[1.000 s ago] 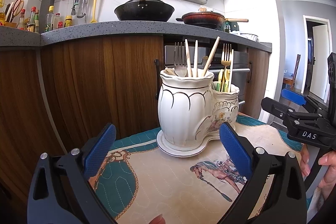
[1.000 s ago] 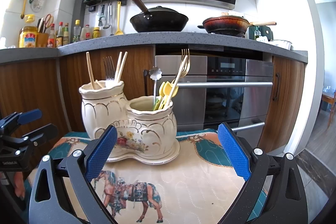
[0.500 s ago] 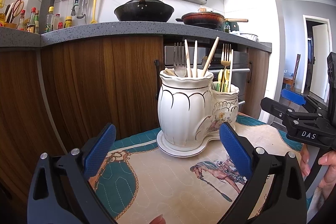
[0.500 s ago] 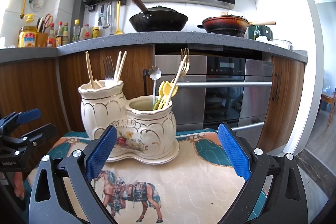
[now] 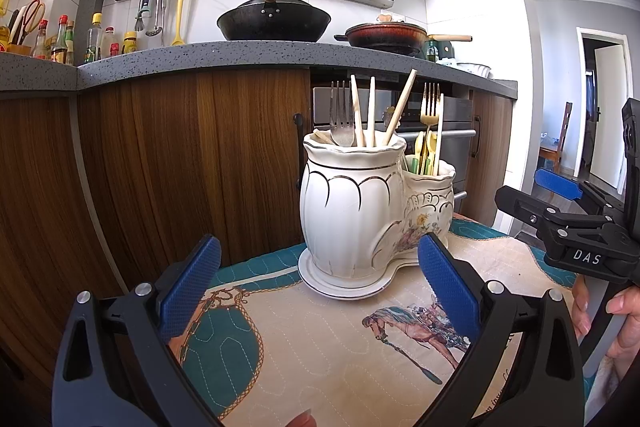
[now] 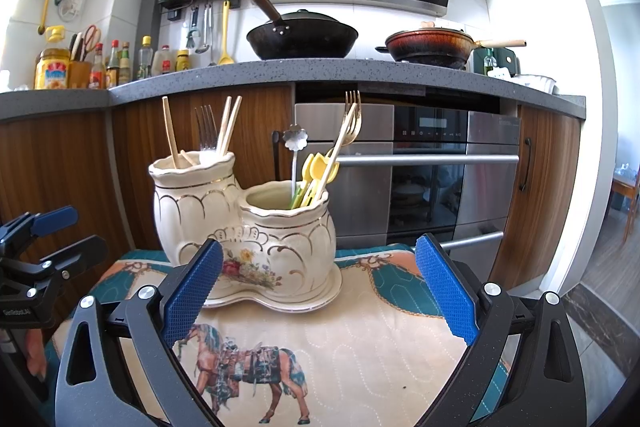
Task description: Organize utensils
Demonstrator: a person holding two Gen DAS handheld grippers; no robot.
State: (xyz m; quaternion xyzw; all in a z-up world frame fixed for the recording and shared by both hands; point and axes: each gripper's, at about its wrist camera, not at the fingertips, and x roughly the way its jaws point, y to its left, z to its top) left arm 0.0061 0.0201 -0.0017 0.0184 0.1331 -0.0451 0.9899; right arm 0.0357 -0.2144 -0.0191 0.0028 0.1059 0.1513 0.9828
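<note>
The white double pot (image 6: 244, 227) sits on the horse cloth (image 6: 360, 347), with forks and chopsticks (image 5: 360, 111) standing in it. Nothing has moved in the last second, so the sorting looks paused. Both tongs, left (image 5: 318, 297) and right (image 6: 318, 293), hang spread wide and empty before the pot. Inside the pot is hidden.

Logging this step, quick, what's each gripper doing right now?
Left gripper: open, holding nothing.
Right gripper: open, holding nothing.
</note>
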